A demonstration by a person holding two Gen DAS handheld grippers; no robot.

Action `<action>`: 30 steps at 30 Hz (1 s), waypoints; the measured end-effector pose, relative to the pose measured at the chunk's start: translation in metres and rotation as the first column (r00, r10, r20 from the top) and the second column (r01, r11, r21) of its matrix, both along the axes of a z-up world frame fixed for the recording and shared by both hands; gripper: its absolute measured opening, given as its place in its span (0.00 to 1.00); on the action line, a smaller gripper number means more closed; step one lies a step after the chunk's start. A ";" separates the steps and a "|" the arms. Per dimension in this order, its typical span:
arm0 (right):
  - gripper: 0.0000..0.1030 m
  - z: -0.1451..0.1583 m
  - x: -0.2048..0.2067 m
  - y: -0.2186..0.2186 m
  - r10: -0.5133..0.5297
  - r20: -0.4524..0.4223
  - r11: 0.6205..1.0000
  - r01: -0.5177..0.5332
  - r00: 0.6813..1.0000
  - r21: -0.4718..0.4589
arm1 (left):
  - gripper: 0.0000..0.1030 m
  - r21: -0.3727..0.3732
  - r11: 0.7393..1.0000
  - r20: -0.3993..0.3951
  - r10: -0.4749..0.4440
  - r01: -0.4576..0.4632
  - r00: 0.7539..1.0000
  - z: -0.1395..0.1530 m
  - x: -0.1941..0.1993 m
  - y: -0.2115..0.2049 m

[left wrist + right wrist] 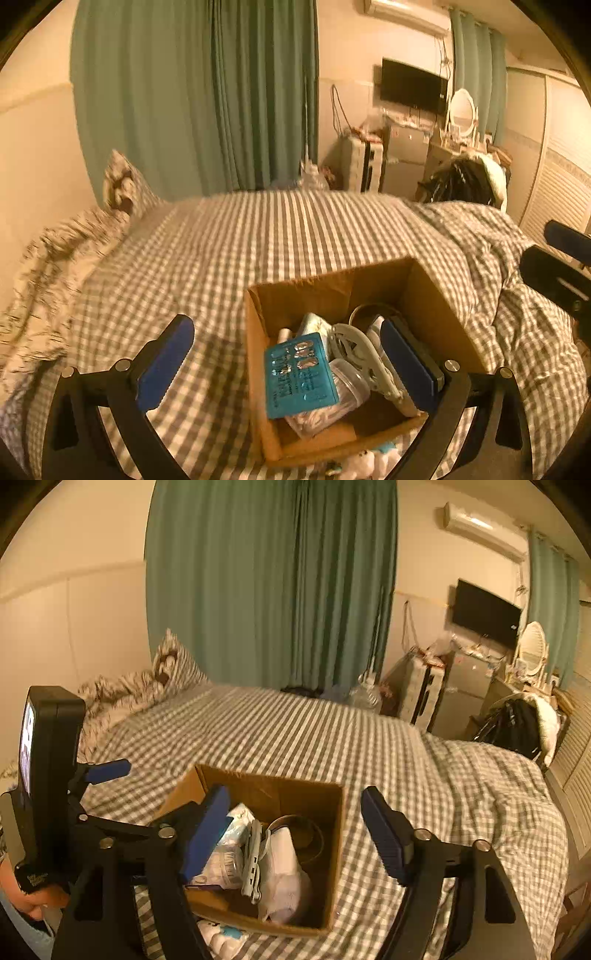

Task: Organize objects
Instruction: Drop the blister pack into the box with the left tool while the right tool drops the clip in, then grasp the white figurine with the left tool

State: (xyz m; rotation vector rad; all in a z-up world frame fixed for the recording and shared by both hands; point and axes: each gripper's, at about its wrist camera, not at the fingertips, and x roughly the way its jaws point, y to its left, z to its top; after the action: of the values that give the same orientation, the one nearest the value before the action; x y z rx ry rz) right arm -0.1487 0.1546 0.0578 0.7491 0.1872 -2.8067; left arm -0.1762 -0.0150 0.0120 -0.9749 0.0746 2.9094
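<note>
An open cardboard box (436,291) sits on the checked bed (236,236). Inside lie a teal blister card (300,374), a clear plastic jar (347,387), a grey plastic tool (365,358), white packets and a round metal tin (364,312). My left gripper (291,363) is open and empty, over the box's left wall. In the right wrist view the box (338,834) holds white packets (231,843), the grey tool (253,864) and the tin (299,834). My right gripper (299,840) is open and empty above the box. The left gripper (107,770) shows at left.
A small white and blue plush toy (364,465) lies on the bed in front of the box, also in the right wrist view (221,936). Pillow (123,184) and crumpled duvet lie at left. Green curtains, a TV, a suitcase and a dresser stand behind the bed.
</note>
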 end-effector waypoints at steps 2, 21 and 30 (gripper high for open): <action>0.78 0.014 0.018 0.006 -0.007 -0.026 1.000 0.007 1.000 -0.006 | 1.00 0.003 1.000 -0.029 0.002 -0.002 1.000 0.014 0.014 -0.002; 0.95 0.007 0.129 0.030 -0.044 -0.053 0.998 0.041 0.998 -0.055 | 1.00 0.045 0.999 -0.039 0.030 -0.028 0.999 -0.007 0.116 -0.009; 0.95 -0.113 0.082 0.050 -0.132 0.179 0.991 0.127 0.975 0.040 | 1.00 -0.019 1.000 0.146 0.001 0.002 0.989 -0.096 0.098 0.027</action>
State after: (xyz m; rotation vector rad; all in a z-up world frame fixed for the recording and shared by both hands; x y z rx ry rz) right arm -0.0668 0.2046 -0.0548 1.0533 0.1511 -2.8408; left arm -0.0781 0.0121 -0.0844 -1.1865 0.0948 2.8314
